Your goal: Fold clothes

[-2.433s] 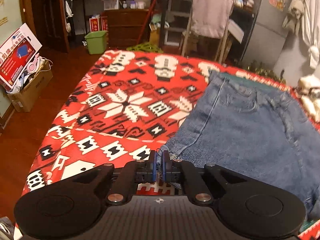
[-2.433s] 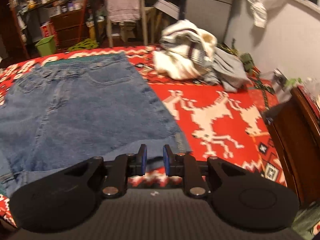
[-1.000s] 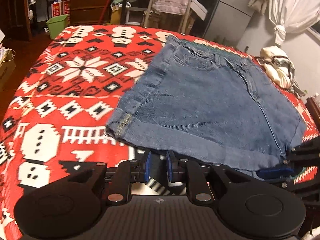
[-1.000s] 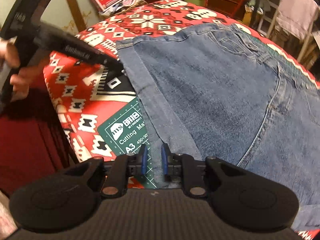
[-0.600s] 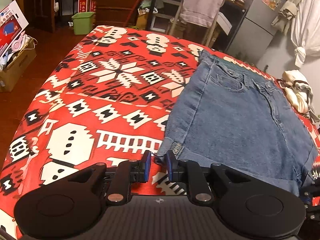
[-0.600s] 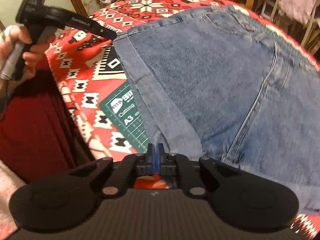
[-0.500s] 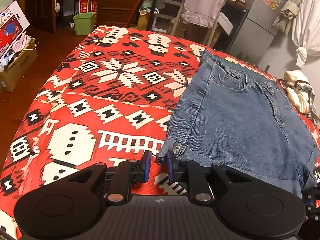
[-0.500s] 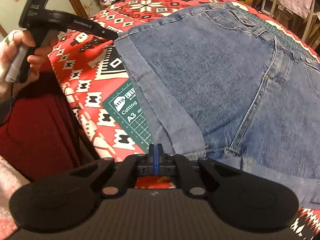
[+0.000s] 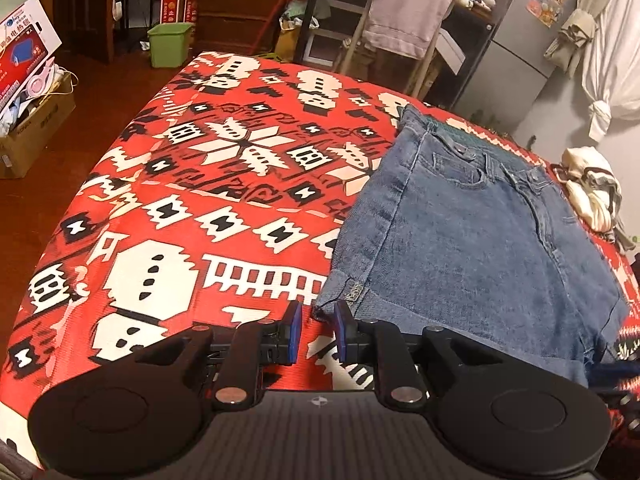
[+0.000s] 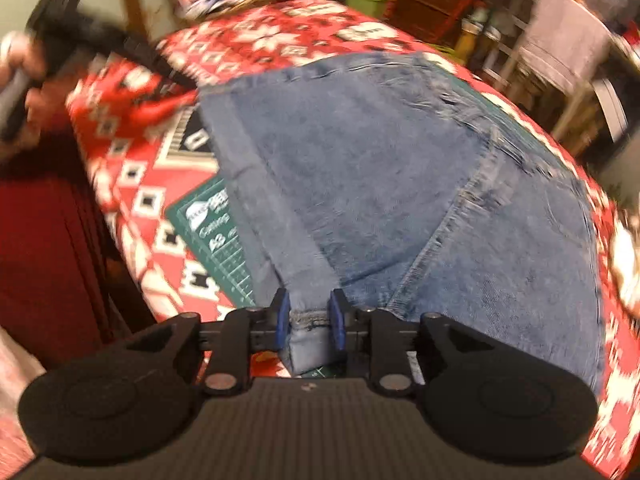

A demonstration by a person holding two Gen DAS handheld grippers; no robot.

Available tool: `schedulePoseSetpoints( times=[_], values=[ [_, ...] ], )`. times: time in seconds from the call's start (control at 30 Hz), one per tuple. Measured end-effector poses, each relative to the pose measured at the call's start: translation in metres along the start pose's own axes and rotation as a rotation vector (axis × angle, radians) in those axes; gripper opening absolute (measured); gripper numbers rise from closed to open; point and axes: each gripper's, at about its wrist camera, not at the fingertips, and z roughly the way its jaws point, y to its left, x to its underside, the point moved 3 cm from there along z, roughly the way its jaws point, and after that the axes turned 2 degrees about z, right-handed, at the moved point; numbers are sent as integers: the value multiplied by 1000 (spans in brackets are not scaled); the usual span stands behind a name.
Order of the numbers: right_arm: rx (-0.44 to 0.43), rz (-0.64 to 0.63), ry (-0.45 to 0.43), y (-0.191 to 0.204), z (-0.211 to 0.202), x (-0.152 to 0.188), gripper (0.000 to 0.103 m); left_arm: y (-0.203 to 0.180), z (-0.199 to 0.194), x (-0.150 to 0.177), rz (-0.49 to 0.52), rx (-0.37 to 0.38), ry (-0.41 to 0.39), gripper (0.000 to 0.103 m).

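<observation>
Now the blue denim shorts (image 9: pixel 472 240) are seen lying flat on the red, white and black patterned blanket (image 9: pixel 192 208) that covers the surface, waistband at the far side and cuffed hems near the person. A moment ago the fingers of the right gripper (image 10: pixel 307 316) were pressed together at the hem; they are now spread apart, with the rolled cuff at the crotch end of one leg sitting between them but not yet pinched. The fingers of the left gripper (image 9: pixel 316 330) are likewise held apart, as they were half a second ago, with the frayed outer corner of the hem just ahead of the gap. A green cutting mat (image 10: pixel 216 236) is partly covered by the denim. It is judged that both hem corners are being lined up for a grasp, so the fold itself has not been started.
</observation>
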Motion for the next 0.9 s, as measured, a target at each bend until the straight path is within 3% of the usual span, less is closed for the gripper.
schedulePoseSetpoints(
  times=[0.13,0.3,0.37,0.53,0.63,0.77,0.9],
  values=[
    [62,-90,7,7,6,-2,28,-6,-4,2,17,7,-1,20],
    [63,-167,30,16,11,-3,9,-13,-7,6,28,23,0,21],
    [66,-162,36,16,9,-2,6,-15,-9,8,28,32,1,21],
    [-53,103,26,-10,0,2,4,-23,-10,14,39,49,8,21],
    [-92,188,-8,-20,-8,5,4,-29,-11,19,39,73,15,21],
    [-127,217,-45,-19,-17,2,4,-42,-12,27,47,116,35,21],
    [-116,157,9,-11,-1,5,4,-56,-10,36,64,154,62,21]
  ],
)
